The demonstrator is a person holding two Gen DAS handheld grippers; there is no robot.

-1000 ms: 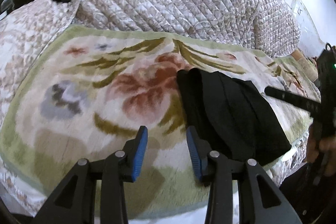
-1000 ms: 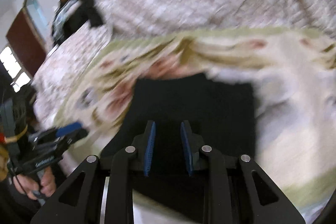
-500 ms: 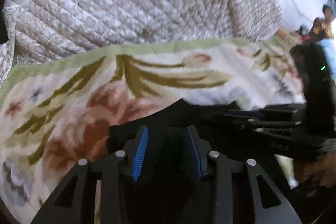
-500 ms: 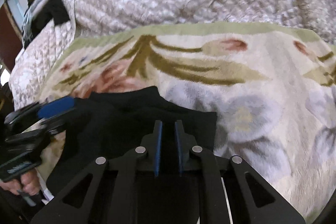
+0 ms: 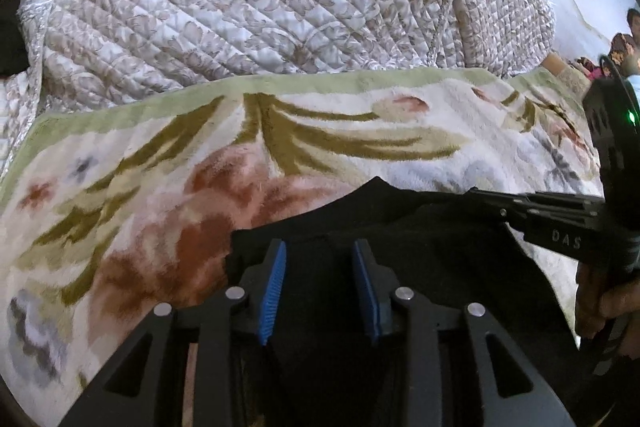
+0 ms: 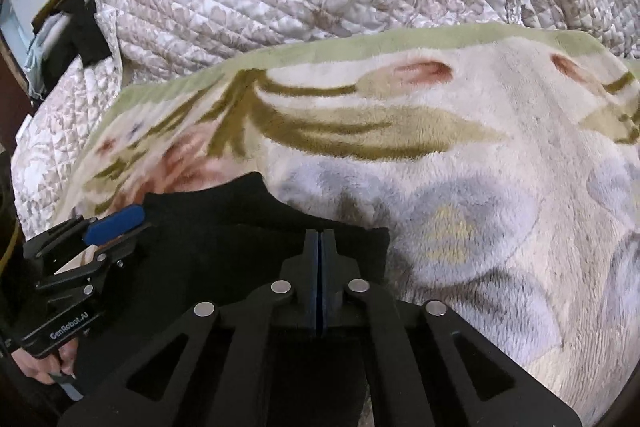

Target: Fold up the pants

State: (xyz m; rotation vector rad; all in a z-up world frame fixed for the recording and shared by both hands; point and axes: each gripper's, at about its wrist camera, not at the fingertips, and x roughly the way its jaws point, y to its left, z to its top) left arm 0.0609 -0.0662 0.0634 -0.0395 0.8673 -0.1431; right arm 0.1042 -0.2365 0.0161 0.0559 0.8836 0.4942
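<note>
On the near edge of the floral blanket lie the black pants, folded small. Left gripper hovers spread over their left part; right gripper, pads pressed together, seems to pin the right edge flat.
</note>
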